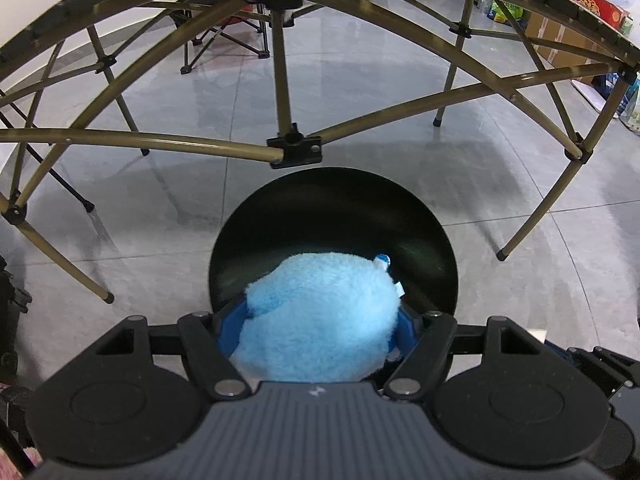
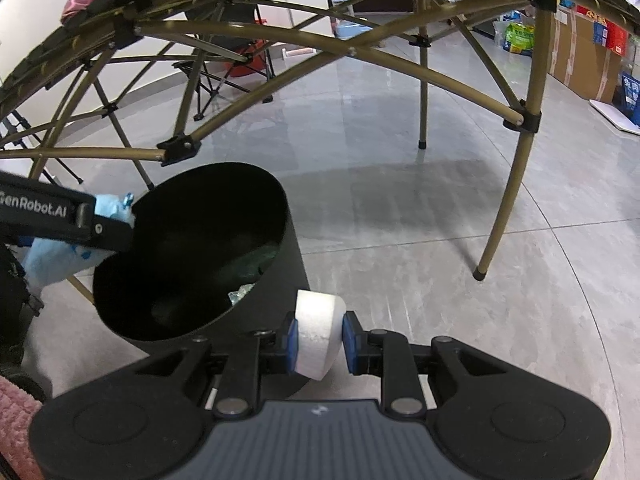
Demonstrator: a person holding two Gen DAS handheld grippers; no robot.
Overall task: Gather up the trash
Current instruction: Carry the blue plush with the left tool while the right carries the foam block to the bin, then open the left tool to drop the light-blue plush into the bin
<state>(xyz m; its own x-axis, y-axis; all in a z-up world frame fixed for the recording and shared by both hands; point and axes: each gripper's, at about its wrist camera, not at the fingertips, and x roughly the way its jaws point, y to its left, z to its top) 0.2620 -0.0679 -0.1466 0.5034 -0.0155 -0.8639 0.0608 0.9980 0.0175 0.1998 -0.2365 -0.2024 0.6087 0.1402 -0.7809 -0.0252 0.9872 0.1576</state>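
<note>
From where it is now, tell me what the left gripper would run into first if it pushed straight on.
Probably the black trash bin: the left gripper, shut on the fluffy blue item, points into its open mouth, so the far inner wall likely comes first. Depth is unclear; the table frame stands just beyond.

White lettering "GenRobot.AI" — its first letter cut by the frame edge — stands on the black side plate of the left gripper (image 2: 108, 224) in the right wrist view; print on the distant cardboard boxes and the blue sign is too small to read.
</note>
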